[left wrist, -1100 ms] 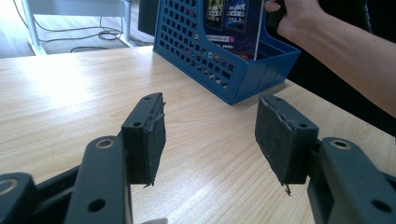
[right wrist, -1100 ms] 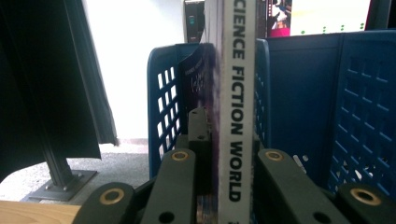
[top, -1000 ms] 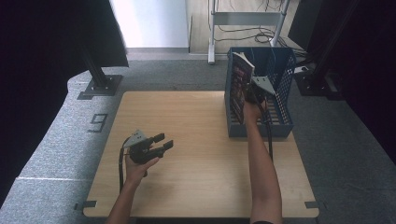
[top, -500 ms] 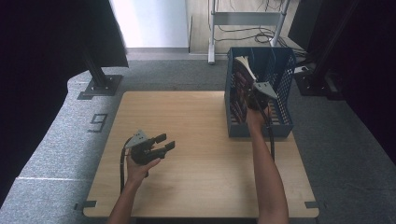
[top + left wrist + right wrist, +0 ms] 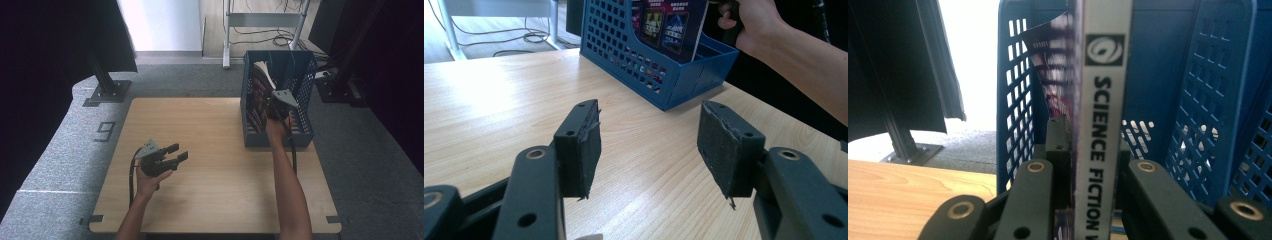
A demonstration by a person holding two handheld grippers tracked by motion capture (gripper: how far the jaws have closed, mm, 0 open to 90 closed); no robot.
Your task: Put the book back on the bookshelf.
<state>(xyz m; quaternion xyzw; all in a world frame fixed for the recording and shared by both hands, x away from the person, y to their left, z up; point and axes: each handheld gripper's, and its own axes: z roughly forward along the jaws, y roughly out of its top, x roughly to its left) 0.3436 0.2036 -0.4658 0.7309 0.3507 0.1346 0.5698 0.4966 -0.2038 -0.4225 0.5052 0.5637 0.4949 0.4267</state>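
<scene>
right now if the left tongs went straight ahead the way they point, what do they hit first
Most likely the blue basket. The left tongs stand open over bare table, and the left gripper view looks across it at the basket's near corner with the book inside. Nothing lies between, though depth is hard to judge.

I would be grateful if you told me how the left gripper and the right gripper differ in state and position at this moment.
The left gripper has its jaws wide apart with nothing between them, while the right gripper is clamped on the spine of a book. The left gripper hangs low over the bare wooden table; the right gripper reaches into the blue basket at the table's far right. Both have black jaws and a grey plate on top.
</scene>
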